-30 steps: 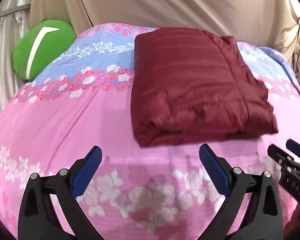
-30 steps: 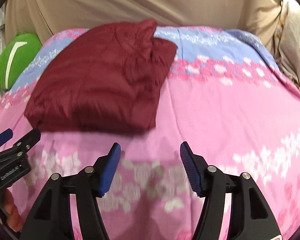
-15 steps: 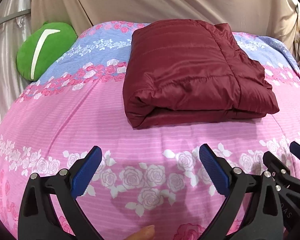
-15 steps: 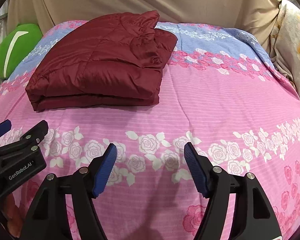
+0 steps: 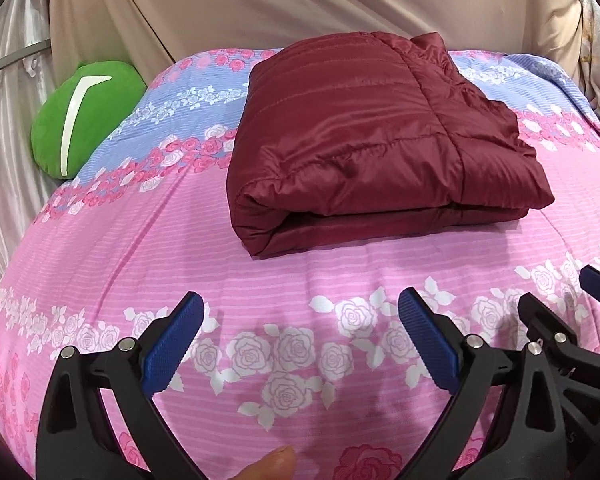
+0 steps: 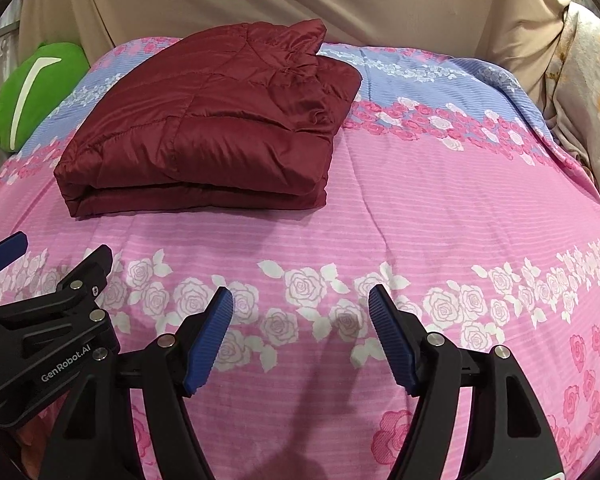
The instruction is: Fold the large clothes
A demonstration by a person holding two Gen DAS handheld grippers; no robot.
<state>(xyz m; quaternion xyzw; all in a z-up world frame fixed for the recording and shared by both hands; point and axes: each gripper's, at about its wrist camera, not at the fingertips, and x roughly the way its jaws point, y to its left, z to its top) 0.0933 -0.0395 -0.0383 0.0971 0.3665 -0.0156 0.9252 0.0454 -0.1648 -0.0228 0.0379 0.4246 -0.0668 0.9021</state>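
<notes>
jacket (image 5: pixel 364 136) folded on bed (image 5: pixel 180 240) | left gripper (image 5: pixel 300 344), right gripper (image 6: pixel 300 336) near jacket, jaws apart, empty | task seems done

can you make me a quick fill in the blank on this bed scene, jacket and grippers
1. The maroon quilted jacket lies ____ on the bedspread.
2. The fingers of the left gripper and the right gripper are both ____, holding nothing.
3. The green cushion sits to the ____ of the jacket in both views.
4. The bedspread is printed with ____.

Missing words: folded; open; left; roses
</notes>
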